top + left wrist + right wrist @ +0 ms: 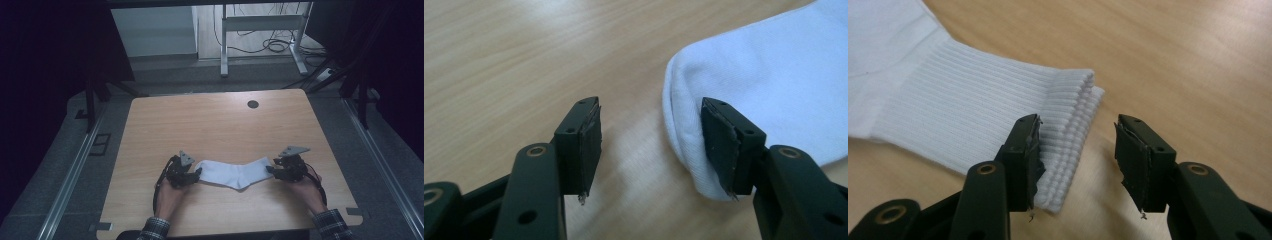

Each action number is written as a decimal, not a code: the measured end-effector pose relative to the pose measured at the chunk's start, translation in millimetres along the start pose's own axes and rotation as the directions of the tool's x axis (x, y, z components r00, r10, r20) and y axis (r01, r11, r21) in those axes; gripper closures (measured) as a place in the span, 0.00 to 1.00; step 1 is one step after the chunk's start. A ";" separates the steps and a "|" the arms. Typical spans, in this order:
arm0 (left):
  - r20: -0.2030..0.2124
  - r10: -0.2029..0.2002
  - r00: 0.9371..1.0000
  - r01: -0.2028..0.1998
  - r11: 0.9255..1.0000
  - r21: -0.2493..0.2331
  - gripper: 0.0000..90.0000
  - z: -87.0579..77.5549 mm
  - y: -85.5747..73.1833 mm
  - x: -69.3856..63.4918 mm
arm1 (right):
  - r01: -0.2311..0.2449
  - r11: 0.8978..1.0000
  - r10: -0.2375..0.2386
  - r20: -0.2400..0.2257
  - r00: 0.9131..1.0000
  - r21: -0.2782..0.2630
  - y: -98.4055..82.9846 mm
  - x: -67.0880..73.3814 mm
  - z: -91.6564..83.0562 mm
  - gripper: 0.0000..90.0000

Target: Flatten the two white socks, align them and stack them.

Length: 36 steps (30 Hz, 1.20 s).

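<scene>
A white sock lies flat on the wooden table, near its front edge, bent at the heel. At the sock's left, toe end, my left gripper stands open. In the left gripper view the gripper has its right jaw resting against the toe and bare table between the jaws. At the ribbed cuff end my right gripper is open too. In the right gripper view the gripper has its left jaw over the cuff, with the cuff's edge lying between the jaws.
A dark round hole sits near the table's far edge. Beyond the table stands a white desk frame with cables on the floor. Metal rails run along both sides of the table.
</scene>
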<state>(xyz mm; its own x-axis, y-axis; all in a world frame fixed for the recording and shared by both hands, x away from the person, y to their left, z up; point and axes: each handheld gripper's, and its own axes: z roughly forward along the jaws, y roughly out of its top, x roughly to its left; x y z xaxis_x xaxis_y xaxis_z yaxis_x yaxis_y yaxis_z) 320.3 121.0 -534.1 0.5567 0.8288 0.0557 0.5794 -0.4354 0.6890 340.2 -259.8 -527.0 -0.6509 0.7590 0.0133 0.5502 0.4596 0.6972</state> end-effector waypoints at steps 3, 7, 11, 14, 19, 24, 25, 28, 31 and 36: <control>-0.005 -0.015 1.000 0.015 1.000 -0.007 0.47 5.7 3.0 6.2 | -0.005 1.000 0.005 0.017 1.000 -0.010 6.8 -5.1 8.1 0.57; -0.008 -0.055 0.998 0.055 0.998 -0.026 0.46 7.9 1.3 11.5 | -0.030 0.999 0.030 0.014 0.999 -0.039 11.9 -11.6 18.8 0.53; -0.008 -0.074 0.997 0.073 0.996 -0.051 0.40 0.9 2.1 12.5 | -0.025 0.998 0.026 0.027 0.999 -0.050 12.5 -11.1 17.6 0.50; 0.056 -0.100 0.993 0.106 0.989 -0.101 0.35 -15.5 1.5 14.1 | -0.014 0.998 0.014 0.006 1.000 -0.068 14.2 -5.5 4.1 0.45; 0.092 -0.070 0.993 0.078 0.993 -0.083 0.29 -29.3 -10.2 8.2 | 0.031 0.996 -0.032 -0.005 0.999 -0.081 9.5 2.4 -14.3 0.40; 0.108 -0.034 0.994 0.040 0.998 -0.052 0.23 -35.6 -22.1 0.8 | 0.020 0.997 -0.023 -0.034 0.999 -0.076 -1.8 5.0 -28.7 0.30; 0.113 -0.033 0.993 0.037 0.999 -0.037 0.23 -36.4 -25.2 -2.2 | 0.023 0.997 -0.025 -0.035 0.999 -0.071 -4.6 5.6 -29.9 0.29; 0.114 -0.015 0.993 0.016 1.000 -0.002 0.22 -39.2 -33.4 -10.6 | 0.043 0.999 -0.044 -0.037 0.998 -0.030 -22.0 6.5 -33.6 0.24; 0.119 -0.013 0.993 0.012 1.000 0.008 0.22 -40.8 -37.1 -13.7 | 0.040 0.999 -0.041 -0.039 0.998 -0.016 -30.1 5.5 -35.1 0.21; 0.115 -0.002 0.993 -0.004 0.999 0.050 0.14 -34.1 -42.2 -18.8 | 0.038 0.999 -0.037 -0.037 0.999 0.028 -44.1 2.6 -31.1 0.15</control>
<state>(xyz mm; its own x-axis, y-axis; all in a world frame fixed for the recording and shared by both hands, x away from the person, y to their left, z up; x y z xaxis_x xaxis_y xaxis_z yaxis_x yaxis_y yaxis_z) 265.1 135.9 -539.6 0.6205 0.7837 -0.0291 0.6063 -0.4558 0.6516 298.0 -292.4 -535.5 -0.6896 0.7240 0.0138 0.5392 0.5006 0.6772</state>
